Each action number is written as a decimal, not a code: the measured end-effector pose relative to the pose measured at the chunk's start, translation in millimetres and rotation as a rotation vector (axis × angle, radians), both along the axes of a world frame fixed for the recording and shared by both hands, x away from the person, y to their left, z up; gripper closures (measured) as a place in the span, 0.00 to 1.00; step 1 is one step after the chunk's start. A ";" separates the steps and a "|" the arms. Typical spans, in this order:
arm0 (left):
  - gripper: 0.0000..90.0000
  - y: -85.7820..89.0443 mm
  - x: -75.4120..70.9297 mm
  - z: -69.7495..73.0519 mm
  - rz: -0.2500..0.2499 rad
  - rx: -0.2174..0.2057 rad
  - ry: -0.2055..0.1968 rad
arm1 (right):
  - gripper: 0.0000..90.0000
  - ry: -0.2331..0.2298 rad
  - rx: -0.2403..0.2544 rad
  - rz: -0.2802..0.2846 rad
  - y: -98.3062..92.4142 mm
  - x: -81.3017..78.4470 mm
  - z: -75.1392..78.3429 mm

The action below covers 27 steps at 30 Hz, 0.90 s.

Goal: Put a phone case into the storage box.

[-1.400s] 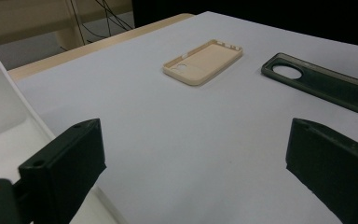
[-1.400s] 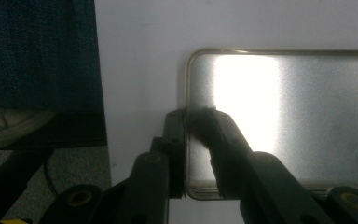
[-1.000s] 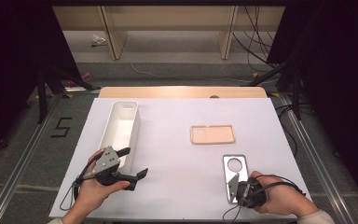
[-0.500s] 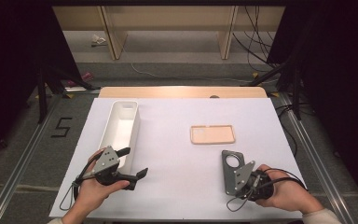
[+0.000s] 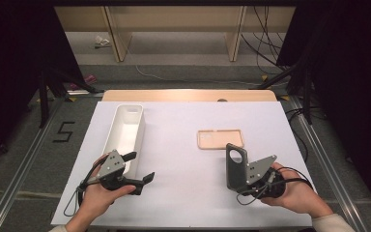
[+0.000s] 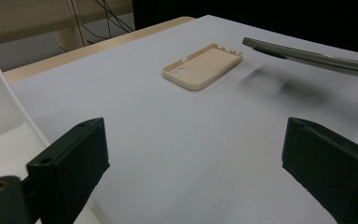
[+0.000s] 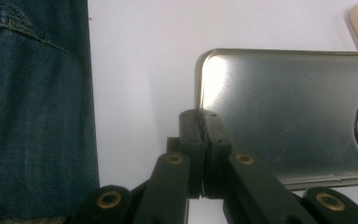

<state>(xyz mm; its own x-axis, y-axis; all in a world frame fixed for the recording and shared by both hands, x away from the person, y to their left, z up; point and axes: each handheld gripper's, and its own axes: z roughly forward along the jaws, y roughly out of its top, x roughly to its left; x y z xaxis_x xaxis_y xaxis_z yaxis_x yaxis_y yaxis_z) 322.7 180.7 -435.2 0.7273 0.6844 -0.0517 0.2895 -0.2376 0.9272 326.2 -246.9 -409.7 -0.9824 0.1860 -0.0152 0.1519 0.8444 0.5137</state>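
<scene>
While the table (image 5: 183, 121) lay white under the high view, a bin (image 5: 125, 130) stood at 9 o'clock on it, long axis running 12 to 6. A beige case (image 5: 220, 138) lay flat just right of centre, open side up, long axis 9 to 3. At 5 o'clock a grey case (image 5: 235, 166) was lifted clear of the table, standing on edge, its long axis pointing up toward 12 and its camera hole at the top. The right gripper (image 5: 245, 180) was clenched on that case's lower corner, jaws pinched together over its edge (image 7: 204, 135). The left gripper (image 5: 142, 166), at 7 o'clock, stood wide and held nothing. In the right gripper view the grey case (image 7: 279, 116) was cut off at the right.
</scene>
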 end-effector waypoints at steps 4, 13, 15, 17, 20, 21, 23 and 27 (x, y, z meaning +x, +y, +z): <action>0.09 -4.7 3.2 2.6 -0.003 -0.006 -0.001 | 0.99 -0.009 0.020 0.006 8.9 3.6 -0.9; 0.16 -16.0 15.3 6.6 -0.006 0.022 0.063 | 0.99 -0.012 0.053 0.064 36.6 8.3 -2.2; 0.16 -18.9 18.0 9.1 -0.009 0.022 0.065 | 0.99 -0.012 0.055 0.079 43.4 9.0 -1.7; 0.16 -22.2 20.8 12.1 -0.011 0.022 0.072 | 0.99 -0.020 0.062 0.091 50.1 10.1 -0.4; 0.17 -27.3 26.6 16.4 -0.010 0.032 0.083 | 0.99 -0.018 0.065 0.111 60.2 11.7 1.2; 0.17 -28.7 29.1 17.9 -0.014 0.030 0.087 | 0.99 -0.021 0.064 0.120 63.6 12.3 1.5; 0.17 -30.8 32.3 19.3 -0.013 0.024 0.091 | 0.99 -0.022 0.065 0.135 71.4 13.5 1.9; 0.17 -39.6 42.7 24.0 -0.013 0.018 0.108 | 0.99 -0.034 0.069 0.153 82.7 14.9 2.4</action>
<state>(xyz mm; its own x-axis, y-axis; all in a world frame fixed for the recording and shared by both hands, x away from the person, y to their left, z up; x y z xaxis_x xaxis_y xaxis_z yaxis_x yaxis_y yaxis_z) 365.4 141.1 -411.2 0.7272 0.6762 -0.1181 0.3846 -0.2588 0.8861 341.1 -164.2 -407.3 -0.9985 0.0363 -0.0410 0.0063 0.8191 0.5736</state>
